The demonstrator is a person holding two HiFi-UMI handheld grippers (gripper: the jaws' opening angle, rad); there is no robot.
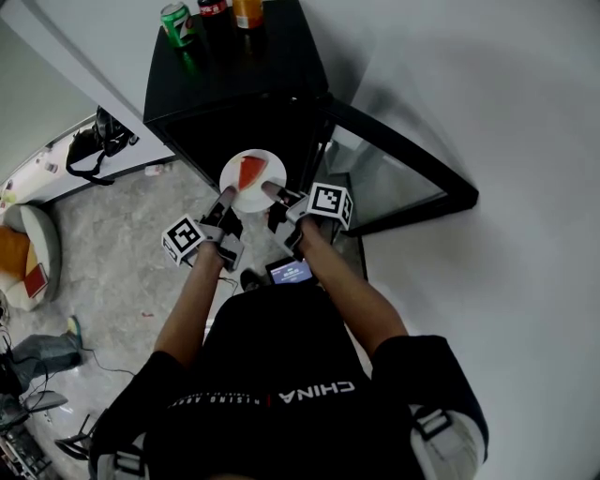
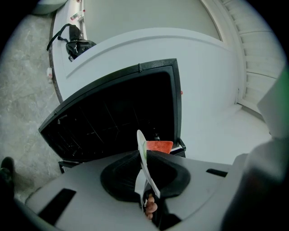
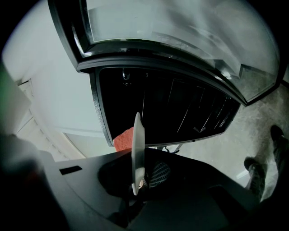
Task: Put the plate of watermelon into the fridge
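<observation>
Your left gripper [image 1: 227, 199] and right gripper [image 1: 274, 194] clamp opposite rims of the plate [image 1: 275, 172], held at the open fridge's [image 1: 234, 89] mouth. In both gripper views the plate hides most of the watermelon [image 1: 250, 172]; the fridge's shelves barely show in darkness.

orange drink [image 1: 247, 11] cut off by top edge, fridge [image 2: 113, 122] interior too dark, watermelon [image 3: 124, 139] mostly behind plate [image 3: 137, 149]
</observation>
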